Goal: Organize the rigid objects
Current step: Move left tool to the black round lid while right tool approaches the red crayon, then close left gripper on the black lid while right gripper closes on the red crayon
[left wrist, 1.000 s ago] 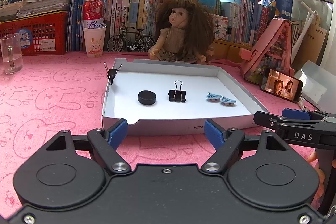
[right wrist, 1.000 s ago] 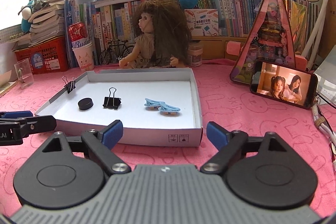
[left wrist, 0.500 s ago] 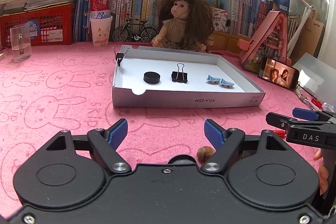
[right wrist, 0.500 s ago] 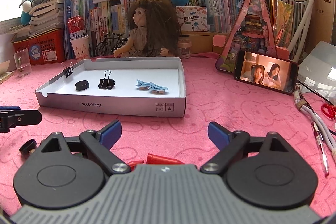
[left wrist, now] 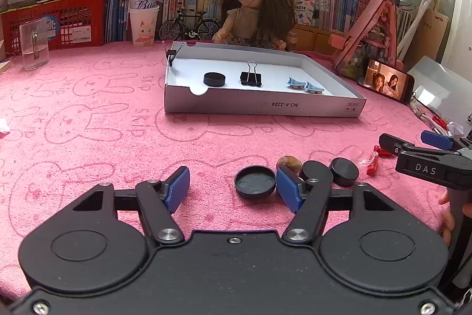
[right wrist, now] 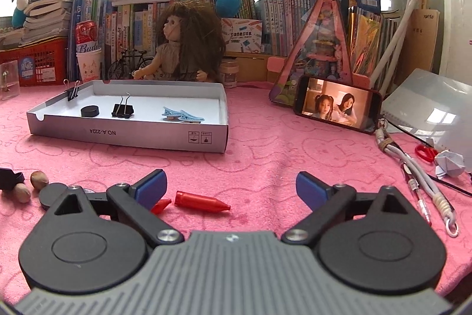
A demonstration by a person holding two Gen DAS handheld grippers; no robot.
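Observation:
A white cardboard box (left wrist: 262, 108) on the pink cloth holds a black cap (left wrist: 214, 79), a black binder clip (left wrist: 250, 78) and blue clips (left wrist: 305, 84); another binder clip (left wrist: 171, 53) grips its rim. Nearer lie an upturned black cap (left wrist: 255, 182), a nut (left wrist: 289, 162), two black discs (left wrist: 317, 170) and a red piece (left wrist: 373, 164). My left gripper (left wrist: 233, 188) is closing, with the upturned cap between its fingers, close to the right pad and not pressed. My right gripper (right wrist: 231, 188) is opening wide above a red cone-shaped piece (right wrist: 202, 201), touching nothing.
A phone (right wrist: 336, 108) leans on a pink stand at the right, with cables and a pen (right wrist: 413, 176) and red scissors (right wrist: 424, 152) beside it. A doll (left wrist: 259, 16), books and a glass mug (left wrist: 34, 46) line the back.
Both grippers drew back from the box and sank toward the cloth. The loose caps, nuts and red pieces came into view. The left jaws narrowed; the right jaws widened a little.

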